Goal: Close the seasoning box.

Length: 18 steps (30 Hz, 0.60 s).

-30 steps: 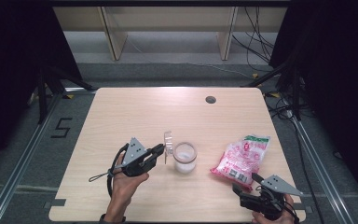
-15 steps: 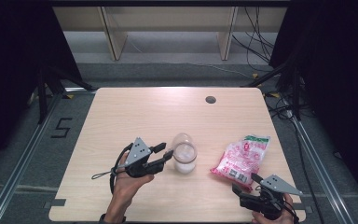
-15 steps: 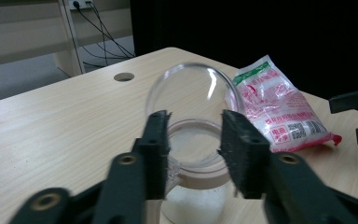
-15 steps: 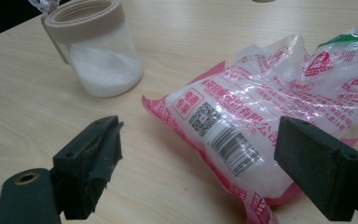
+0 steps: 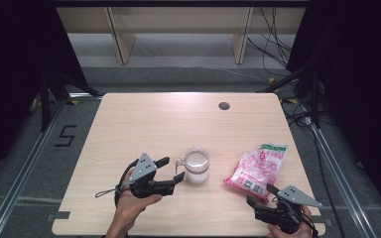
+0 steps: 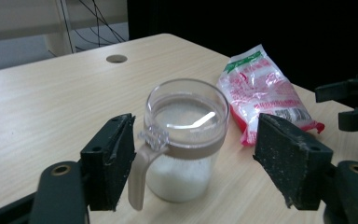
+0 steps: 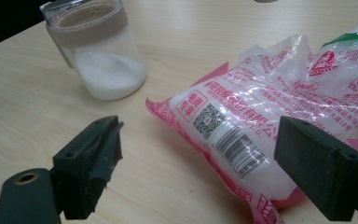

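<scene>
A clear jar (image 5: 197,166) part full of white grains stands on the table's near half, its hinged lid down and its handle toward my left gripper (image 5: 173,167). That gripper's jaws have just been opening. In the left gripper view the jar (image 6: 186,140) stands just beyond the wide-apart pads (image 6: 114,158), and neither pad touches it. A pink and white bag (image 5: 258,167) lies to the right of the jar. My right gripper (image 5: 259,194) is open just short of the bag's near end; in the right gripper view, the bag (image 7: 261,116) lies between and beyond its jaws.
The wooden table (image 5: 144,124) has a round cable hole (image 5: 223,105) near its far edge. Dark floor, rails and cables surround it. The right gripper's jaws (image 6: 349,102) show at the right edge of the left gripper view.
The jar's lid, upright a second ago with the left gripper at it, has swung down onto the jar. The left gripper's jaws have spread and let go. The right gripper has not moved.
</scene>
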Motion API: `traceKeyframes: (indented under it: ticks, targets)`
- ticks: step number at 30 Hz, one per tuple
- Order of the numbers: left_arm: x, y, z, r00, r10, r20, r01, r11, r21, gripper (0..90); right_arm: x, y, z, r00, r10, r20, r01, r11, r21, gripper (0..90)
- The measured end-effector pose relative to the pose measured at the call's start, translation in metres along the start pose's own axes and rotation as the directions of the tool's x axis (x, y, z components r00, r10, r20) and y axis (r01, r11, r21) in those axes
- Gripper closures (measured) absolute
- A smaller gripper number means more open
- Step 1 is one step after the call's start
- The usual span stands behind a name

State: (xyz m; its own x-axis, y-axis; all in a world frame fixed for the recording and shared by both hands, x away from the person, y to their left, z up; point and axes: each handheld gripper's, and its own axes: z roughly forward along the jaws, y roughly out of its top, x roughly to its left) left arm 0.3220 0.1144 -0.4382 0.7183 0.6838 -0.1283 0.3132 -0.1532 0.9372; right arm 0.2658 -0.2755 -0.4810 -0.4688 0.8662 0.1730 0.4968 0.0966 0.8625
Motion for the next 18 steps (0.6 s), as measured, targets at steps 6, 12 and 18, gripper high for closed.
traceKeyframes:
  ticks: [6, 12, 18]
  targets:
    - [0.003, -0.018, -0.002, 0.999, -0.043, -0.009, 0.043, 0.999, 0.007, 25.1, 0.003, -0.001, 0.001, 0.9994, 0.028, -0.019, -0.028, 1.0, -0.01, 15.6]
    - [0.002, -0.028, -0.004, 0.9992, -0.032, -0.025, 0.033, 0.9989, 0.033, 23.8, 0.004, 0.0, 0.001, 0.9998, 0.019, -0.011, -0.019, 1.0, 0.001, 15.6]
    - [-0.002, -0.036, -0.003, 0.9997, -0.008, -0.023, 0.009, 0.9988, 0.049, 23.7, 0.003, 0.0, 0.002, 0.9997, -0.009, -0.021, 0.009, 1.0, 0.007, 15.6]
